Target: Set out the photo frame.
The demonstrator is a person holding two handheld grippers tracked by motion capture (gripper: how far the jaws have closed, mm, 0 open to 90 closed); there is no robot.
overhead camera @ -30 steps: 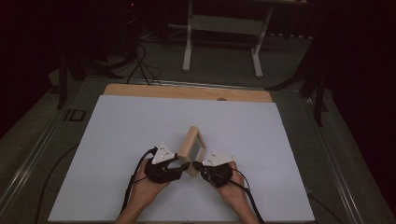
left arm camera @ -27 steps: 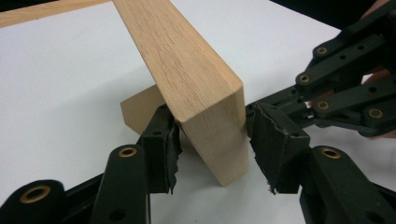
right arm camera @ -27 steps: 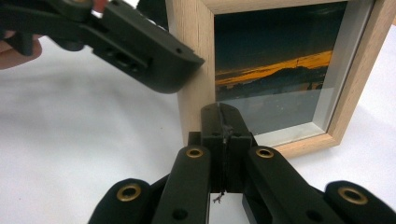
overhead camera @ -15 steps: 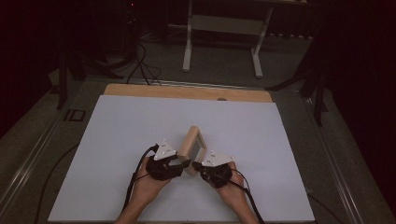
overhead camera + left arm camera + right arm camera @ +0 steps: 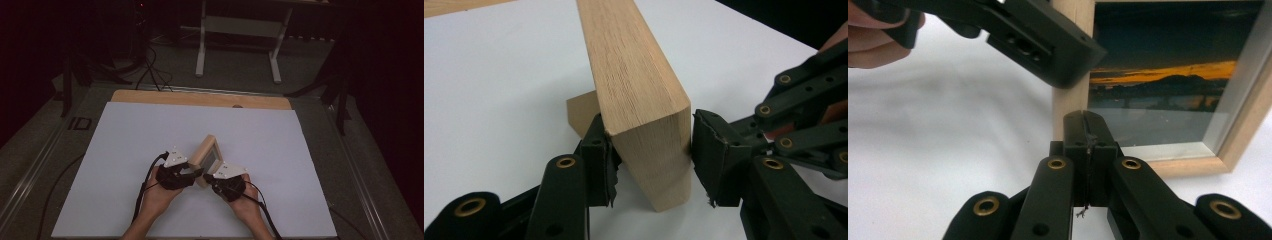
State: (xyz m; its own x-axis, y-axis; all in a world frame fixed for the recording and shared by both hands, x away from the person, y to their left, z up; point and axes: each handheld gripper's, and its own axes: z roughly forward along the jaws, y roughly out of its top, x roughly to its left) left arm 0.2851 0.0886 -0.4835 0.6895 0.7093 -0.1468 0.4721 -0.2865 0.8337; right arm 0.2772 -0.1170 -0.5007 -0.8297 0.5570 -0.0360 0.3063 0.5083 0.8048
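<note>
The wooden picture frame (image 5: 206, 152) is stood on edge near the front of the white bench (image 5: 125, 150), with free surface around it. Its near end is clamped by the left tongs (image 5: 651, 150). The right tongs (image 5: 1087, 135) are pressed together, touching the frame's corner.

Picture frame (image 5: 1168, 85) — top and right side cut off

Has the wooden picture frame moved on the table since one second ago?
No. The picture frame stands at the same spot on the white table, equally far from its wooden far edge.
</note>
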